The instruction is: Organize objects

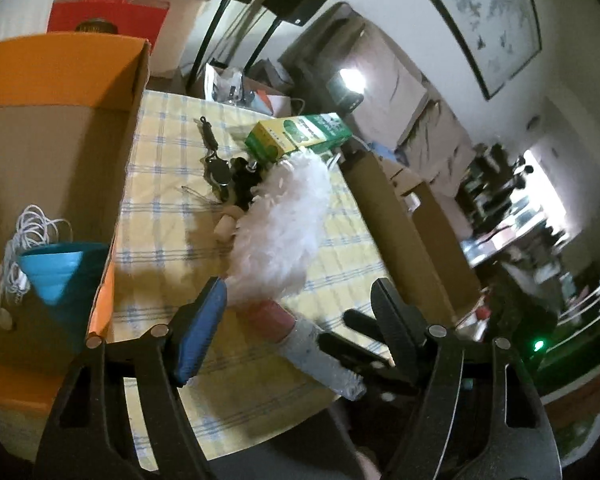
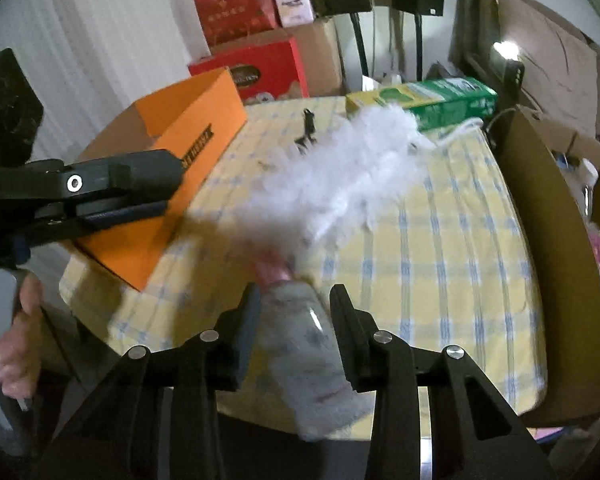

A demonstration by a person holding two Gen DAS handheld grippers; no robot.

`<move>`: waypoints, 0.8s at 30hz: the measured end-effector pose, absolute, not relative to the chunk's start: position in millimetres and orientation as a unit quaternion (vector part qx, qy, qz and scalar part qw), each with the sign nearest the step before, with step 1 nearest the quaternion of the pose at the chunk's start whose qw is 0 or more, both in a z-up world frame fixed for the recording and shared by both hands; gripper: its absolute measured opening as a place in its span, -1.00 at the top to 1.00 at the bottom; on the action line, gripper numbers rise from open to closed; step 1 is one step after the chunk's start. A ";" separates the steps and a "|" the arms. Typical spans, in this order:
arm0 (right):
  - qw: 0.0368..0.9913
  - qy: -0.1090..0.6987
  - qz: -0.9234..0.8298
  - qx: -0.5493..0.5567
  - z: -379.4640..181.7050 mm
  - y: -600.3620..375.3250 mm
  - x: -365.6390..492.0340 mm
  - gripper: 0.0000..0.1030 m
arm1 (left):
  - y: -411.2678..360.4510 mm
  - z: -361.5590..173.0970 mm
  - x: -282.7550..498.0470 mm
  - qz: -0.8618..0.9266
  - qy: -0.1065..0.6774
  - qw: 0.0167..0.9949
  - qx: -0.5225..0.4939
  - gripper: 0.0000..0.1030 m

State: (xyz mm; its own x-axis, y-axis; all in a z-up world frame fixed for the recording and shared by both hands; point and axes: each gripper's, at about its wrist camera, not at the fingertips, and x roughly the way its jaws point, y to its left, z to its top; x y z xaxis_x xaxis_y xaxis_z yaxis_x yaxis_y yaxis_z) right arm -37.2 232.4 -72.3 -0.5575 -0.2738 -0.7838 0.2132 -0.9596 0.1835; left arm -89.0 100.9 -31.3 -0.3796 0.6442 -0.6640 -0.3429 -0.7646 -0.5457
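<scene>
The duster (image 2: 340, 184) is smeared by motion blur in the right view. Small dark items (image 1: 228, 180) beside it cannot be identified. The hand (image 2: 16, 336) is cut off at the edge.

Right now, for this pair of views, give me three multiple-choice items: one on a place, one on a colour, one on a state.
1. Where is the blue funnel?
A) inside the orange box
B) under the table
C) hanging on the wall

2. The duster has a fluffy head that is:
A) red
B) white
C) black

3. The right tongs are:
A) wide open over bare cloth
B) out of view
C) closed on the duster's handle

Key: 1A, it leans in the box beside a white cable; 2B, pale plumes show over the checked cloth; 3C, both pads meet the grey handle.
</scene>
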 end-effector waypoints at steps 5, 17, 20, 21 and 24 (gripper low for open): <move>0.140 -0.010 -0.883 0.449 -70.2 238.4 -24.1 -0.07 | 107.5 -33.8 -78.2 0.818 -0.139 0.300 -0.471 -0.41; 0.159 0.028 -0.868 0.470 -97.0 232.4 -7.5 -0.29 | 121.4 -59.1 -63.9 0.797 -0.136 0.304 -0.504 -0.41; 0.162 0.022 -0.867 0.470 -100.4 233.2 -9.3 -0.29 | 123.0 -67.7 -61.7 0.790 -0.142 0.303 -0.514 -0.39; 0.162 0.020 -0.867 0.470 -101.5 233.4 -10.0 -0.29 | 124.0 -71.6 -61.5 0.786 -0.145 0.303 -0.519 -0.39; 0.165 0.008 -0.864 0.475 -105.9 234.0 -11.7 -0.10 | 127.1 -82.2 -62.9 0.773 -0.158 0.306 -0.533 -0.37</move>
State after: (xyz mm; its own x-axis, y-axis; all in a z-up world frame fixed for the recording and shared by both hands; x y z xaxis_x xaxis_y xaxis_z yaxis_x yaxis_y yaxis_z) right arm -11.7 234.0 -105.9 -0.4942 -0.2770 -0.8240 0.2921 -0.9457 0.1427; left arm -62.9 127.1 -82.2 -0.2449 0.6416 -0.7269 -0.3041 -0.7627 -0.5707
